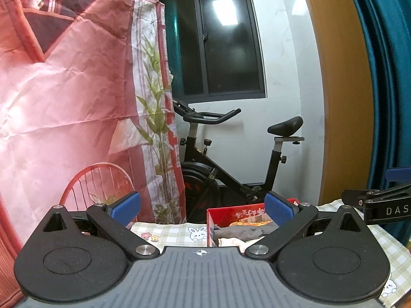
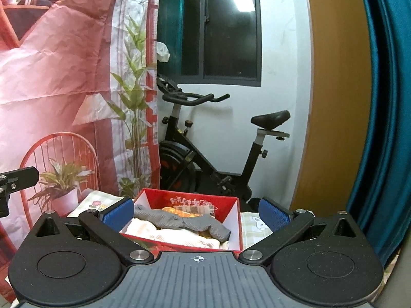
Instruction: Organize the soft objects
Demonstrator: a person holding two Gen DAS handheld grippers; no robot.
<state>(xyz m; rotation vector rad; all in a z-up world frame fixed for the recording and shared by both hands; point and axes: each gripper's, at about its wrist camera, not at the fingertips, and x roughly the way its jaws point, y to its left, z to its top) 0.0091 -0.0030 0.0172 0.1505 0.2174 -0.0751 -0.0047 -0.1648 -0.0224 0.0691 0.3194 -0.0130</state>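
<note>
Both the left gripper (image 1: 203, 209) and right gripper (image 2: 196, 211) hang spread and empty above the red box (image 2: 232, 220), a grey cloth (image 2: 179, 222) inside.

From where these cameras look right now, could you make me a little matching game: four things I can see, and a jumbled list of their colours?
Things:
1. box on the table
2. long sock lying across the top of the box
3. pads of the right claw
4. saddle of the exercise bike

Colours:
A. blue
B. black
C. red
D. grey

Pairs: 1-C, 2-D, 3-A, 4-B
</note>
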